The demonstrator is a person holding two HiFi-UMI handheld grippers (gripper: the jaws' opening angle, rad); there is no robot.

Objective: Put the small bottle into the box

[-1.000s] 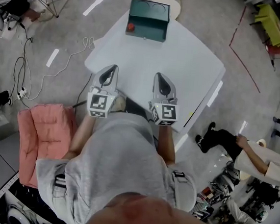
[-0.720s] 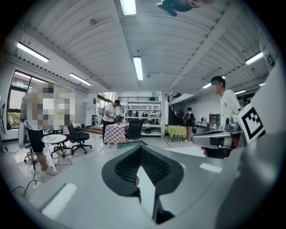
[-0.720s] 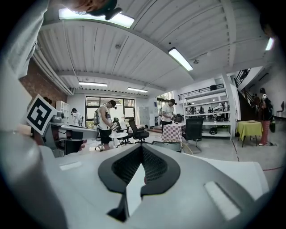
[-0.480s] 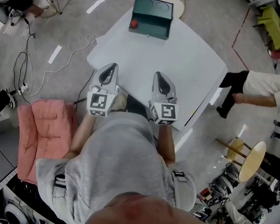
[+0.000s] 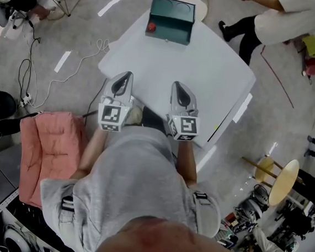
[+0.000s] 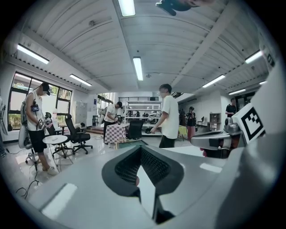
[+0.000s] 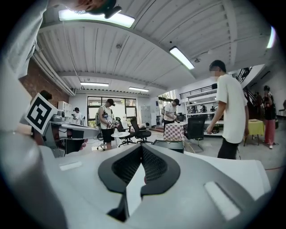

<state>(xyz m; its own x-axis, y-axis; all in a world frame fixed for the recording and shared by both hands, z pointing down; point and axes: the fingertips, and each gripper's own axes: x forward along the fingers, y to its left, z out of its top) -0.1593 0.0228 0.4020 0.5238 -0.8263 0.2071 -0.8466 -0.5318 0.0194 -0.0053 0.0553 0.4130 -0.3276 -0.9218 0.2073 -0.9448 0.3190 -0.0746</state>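
As the head view shows: small bottle at 12 o'clock on table, just beside box
left gripper: jaws together, empty
right gripper: jaws together, empty
right gripper view: box beyond jaw tips

A dark green box sits at the far end of the white surface, with two round hollows in its top. The small bottle, red, stands at its near-left corner.
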